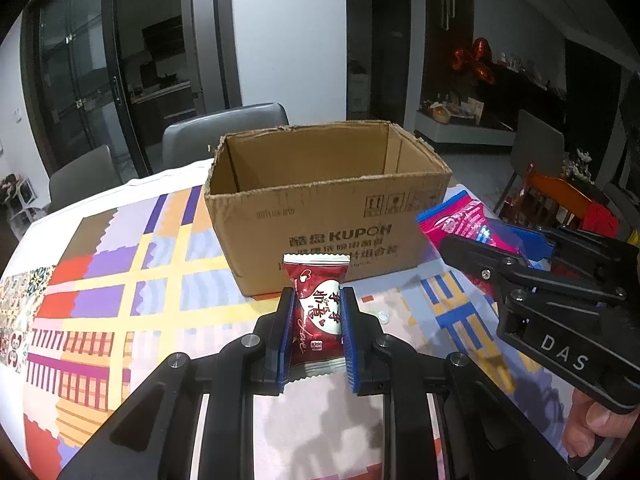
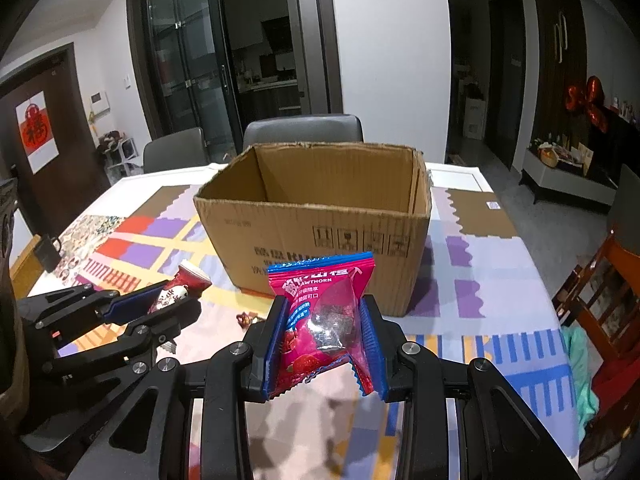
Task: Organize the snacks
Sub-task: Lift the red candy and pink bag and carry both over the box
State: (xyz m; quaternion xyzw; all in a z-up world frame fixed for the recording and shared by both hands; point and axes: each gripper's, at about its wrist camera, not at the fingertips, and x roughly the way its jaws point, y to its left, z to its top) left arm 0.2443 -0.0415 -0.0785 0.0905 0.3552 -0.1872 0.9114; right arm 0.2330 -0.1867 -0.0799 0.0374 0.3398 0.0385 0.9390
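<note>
A red candy packet (image 1: 318,312) is clamped upright between the blue pads of the left gripper (image 1: 317,300). Behind it, an open cardboard box (image 1: 320,208) printed "KUPOH" is set on a table covered by a patchwork-patterned cloth (image 1: 120,280). At the right, the right gripper (image 1: 516,246), marked "DAS", is seen with a pink and blue snack packet (image 1: 468,224) pinched between its blue pads; part of a hand (image 1: 592,428) is seen on its handle. Grey chairs (image 1: 224,128) are placed beyond the table.
</note>
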